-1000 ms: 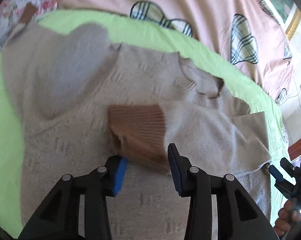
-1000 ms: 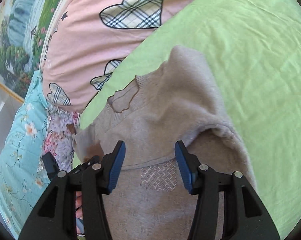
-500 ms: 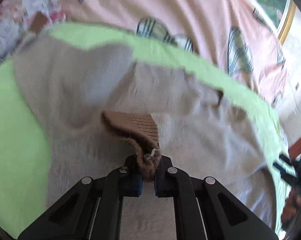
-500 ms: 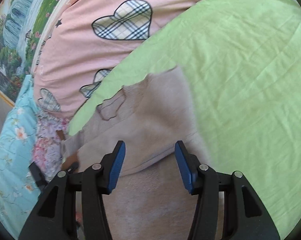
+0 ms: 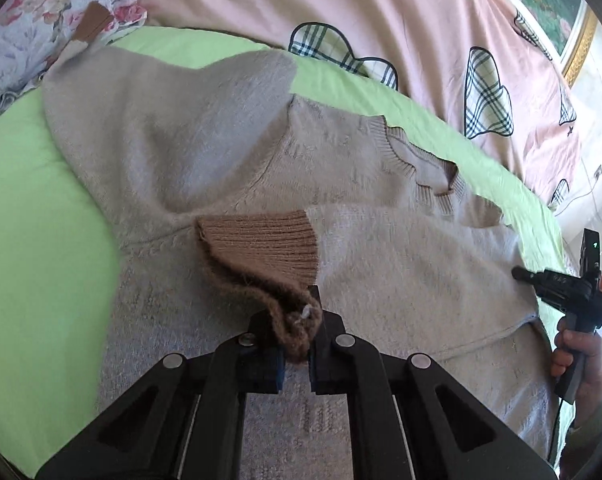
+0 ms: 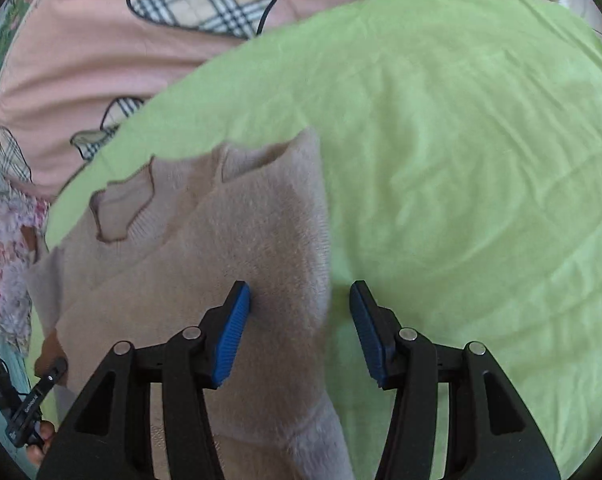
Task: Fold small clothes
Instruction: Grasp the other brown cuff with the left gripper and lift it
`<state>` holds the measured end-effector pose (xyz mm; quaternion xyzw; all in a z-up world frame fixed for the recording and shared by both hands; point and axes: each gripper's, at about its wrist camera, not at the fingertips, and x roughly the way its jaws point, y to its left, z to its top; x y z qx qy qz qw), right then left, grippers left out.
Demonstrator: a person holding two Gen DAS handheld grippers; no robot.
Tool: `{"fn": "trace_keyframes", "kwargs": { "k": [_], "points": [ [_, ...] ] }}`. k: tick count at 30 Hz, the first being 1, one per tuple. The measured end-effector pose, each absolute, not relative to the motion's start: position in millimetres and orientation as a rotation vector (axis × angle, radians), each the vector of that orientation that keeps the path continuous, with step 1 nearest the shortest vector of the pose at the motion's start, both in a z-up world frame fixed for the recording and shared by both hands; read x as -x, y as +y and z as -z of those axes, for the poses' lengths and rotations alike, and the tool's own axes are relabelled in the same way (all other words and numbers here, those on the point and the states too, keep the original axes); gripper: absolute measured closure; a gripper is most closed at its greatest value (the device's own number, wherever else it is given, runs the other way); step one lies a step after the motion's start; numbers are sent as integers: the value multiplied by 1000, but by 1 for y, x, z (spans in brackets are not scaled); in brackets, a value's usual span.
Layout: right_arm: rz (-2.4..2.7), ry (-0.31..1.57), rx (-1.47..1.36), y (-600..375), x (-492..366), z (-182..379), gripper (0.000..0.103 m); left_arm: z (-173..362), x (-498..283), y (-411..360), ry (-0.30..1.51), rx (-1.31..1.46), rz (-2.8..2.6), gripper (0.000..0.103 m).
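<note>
A beige knit sweater [image 5: 229, 152] lies on a green sheet [image 5: 33, 248], its right sleeve folded across the chest. My left gripper [image 5: 295, 344] is shut on the brown ribbed cuff [image 5: 261, 240] of that sleeve and lifts its edge a little. The other cuff [image 5: 91, 24] lies at the far left corner. In the right wrist view the sweater [image 6: 237, 240] fills the lower left. My right gripper [image 6: 301, 320] is open, straddling the sweater's side edge, one pad on the knit and one over the green sheet [image 6: 461, 160]. It also shows in the left wrist view [image 5: 557, 284].
A pink quilt with plaid hearts [image 5: 381, 12] lies behind the sheet, and floral bedding [image 5: 17, 20] at the far left. A gold-framed picture [image 5: 577, 44] hangs at the upper right. The green sheet extends far to the right of the sweater.
My left gripper has shut on the brown cuff and pulled it up toward the camera. My right gripper has moved right, from over the sweater body to its side edge.
</note>
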<state>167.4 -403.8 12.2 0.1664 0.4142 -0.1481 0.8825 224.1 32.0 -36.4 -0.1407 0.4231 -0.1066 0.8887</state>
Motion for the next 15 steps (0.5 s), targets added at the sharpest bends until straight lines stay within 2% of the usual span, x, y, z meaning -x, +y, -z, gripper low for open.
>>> {"fn": "trace_keyframes", "kwargs": {
  "k": [1, 4, 8, 12, 15],
  "points": [
    [311, 852, -341, -405, -166, -16, 95, 33, -225, 32, 870, 291, 226, 96],
    [346, 795, -341, -410, -155, -31, 95, 27, -228, 30, 850, 285, 235, 96],
    [383, 834, -278, -405, -156, -15, 95, 36, -229, 33, 882, 273, 221, 95],
    [377, 813, -335, -409, -148, -20, 94, 32, -215, 54, 862, 275, 191, 86],
    [384, 787, -349, -398, -135, -33, 90, 29, -204, 79, 858, 313, 157, 86]
  ]
}}
